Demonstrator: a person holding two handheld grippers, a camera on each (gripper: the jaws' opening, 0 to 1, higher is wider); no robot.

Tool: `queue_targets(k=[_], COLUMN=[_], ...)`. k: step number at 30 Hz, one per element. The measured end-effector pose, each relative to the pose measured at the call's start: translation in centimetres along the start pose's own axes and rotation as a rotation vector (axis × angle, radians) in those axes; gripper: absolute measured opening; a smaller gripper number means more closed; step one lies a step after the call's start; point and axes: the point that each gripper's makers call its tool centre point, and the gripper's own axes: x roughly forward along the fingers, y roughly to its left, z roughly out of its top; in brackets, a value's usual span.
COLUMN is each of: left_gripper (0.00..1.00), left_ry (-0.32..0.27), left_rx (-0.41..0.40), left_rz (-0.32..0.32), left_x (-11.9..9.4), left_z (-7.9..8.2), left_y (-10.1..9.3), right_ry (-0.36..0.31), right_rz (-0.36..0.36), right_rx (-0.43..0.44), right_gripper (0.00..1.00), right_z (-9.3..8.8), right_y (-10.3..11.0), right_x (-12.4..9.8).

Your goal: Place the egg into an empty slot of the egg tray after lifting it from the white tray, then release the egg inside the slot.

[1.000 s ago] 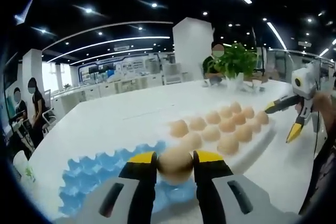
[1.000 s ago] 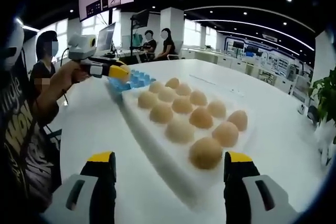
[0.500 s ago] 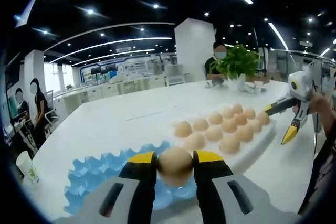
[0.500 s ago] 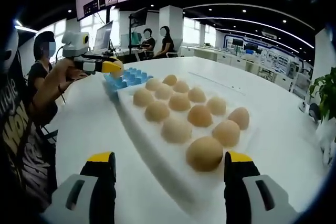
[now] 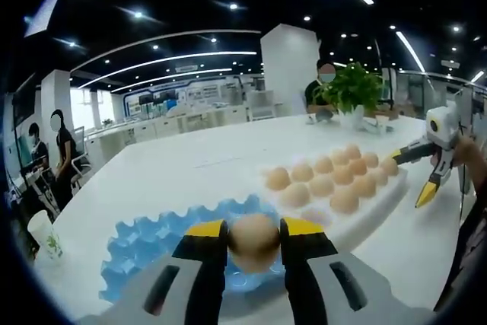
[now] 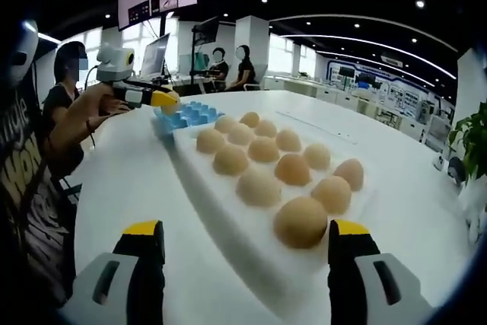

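You are in the carry step: your left claw (image 5: 254, 243) grips the egg (image 5: 254, 240) just above the blue egg tray (image 5: 144, 245). Next, lower it into an empty slot and open. Your right claw (image 6: 242, 240) waits open near the white tray (image 6: 228, 218).

Eleven eggs (image 6: 259, 187), two trays (image 6: 251, 241)
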Motion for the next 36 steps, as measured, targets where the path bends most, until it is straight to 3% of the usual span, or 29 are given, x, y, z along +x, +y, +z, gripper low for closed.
queue_targets(k=[13, 36], left_gripper=[0.27, 0.27], left_ry=[0.008, -0.020], left_rx=[-0.015, -0.052], left_rz=[0.050, 0.152], left_x=[-0.1, -1.2], left_z=[-1.0, -1.4], left_y=[2.2, 5.9], right_ry=[0.011, 0.012], right_rz=[0.002, 0.001], right_rx=[-0.035, -0.045], right_gripper=[0.93, 0.93], right_z=[-0.3, -0.3], right_y=[0.0, 0.0], right_x=[0.2, 0.2])
